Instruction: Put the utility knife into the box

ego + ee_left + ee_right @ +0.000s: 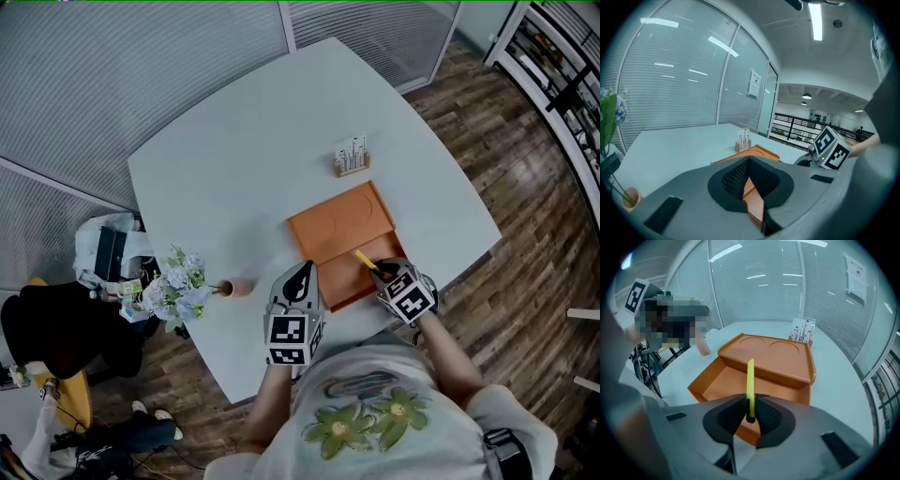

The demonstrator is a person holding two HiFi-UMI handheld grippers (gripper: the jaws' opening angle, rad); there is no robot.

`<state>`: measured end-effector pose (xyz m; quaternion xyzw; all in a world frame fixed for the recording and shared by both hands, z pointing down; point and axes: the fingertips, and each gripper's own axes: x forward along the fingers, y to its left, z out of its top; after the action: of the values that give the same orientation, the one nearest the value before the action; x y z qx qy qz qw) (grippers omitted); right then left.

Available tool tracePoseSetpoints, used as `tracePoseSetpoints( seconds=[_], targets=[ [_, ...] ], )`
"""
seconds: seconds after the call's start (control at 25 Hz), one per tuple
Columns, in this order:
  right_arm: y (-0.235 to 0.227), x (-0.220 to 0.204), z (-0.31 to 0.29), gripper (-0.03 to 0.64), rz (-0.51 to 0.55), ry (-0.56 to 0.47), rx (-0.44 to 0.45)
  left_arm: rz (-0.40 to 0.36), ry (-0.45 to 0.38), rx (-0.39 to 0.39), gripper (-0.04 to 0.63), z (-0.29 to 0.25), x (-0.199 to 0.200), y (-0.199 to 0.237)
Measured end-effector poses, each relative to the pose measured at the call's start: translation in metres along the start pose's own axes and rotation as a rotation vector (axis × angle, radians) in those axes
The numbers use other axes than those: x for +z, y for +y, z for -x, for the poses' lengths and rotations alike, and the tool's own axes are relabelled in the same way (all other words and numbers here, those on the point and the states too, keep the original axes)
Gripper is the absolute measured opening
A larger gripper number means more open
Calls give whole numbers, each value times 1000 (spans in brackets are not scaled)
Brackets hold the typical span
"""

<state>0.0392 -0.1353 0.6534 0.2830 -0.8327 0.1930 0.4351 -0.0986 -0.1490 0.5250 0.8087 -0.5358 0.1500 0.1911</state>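
STEP: placing; I hold the utility knife (750, 380) above the open orange box (717, 383), frame centre | right tool (750, 414) clamped on its dark end | left tool (749, 161) pressed together, empty, lower left of the box | NEXT, my judgement: lower into the tray, then release.

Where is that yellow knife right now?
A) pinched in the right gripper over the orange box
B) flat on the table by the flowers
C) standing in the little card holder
A: the right gripper is clamped on the utility knife, which points out over the open orange box.
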Motion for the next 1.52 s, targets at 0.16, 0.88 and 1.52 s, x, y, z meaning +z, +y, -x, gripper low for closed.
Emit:
tracePoseSetpoints(
  seconds=[0.16, 0.88, 1.52],
  targets=[
    [0, 0, -5, 60, 43, 31, 3, 4, 8, 2, 3, -2, -3, 2],
    [-2, -6, -22, 60, 156, 149, 36, 7, 25, 24, 3, -5, -11, 13],
    [-8, -15, -34, 60, 248, 255, 51, -11, 40, 29, 3, -6, -15, 12]
  ],
)
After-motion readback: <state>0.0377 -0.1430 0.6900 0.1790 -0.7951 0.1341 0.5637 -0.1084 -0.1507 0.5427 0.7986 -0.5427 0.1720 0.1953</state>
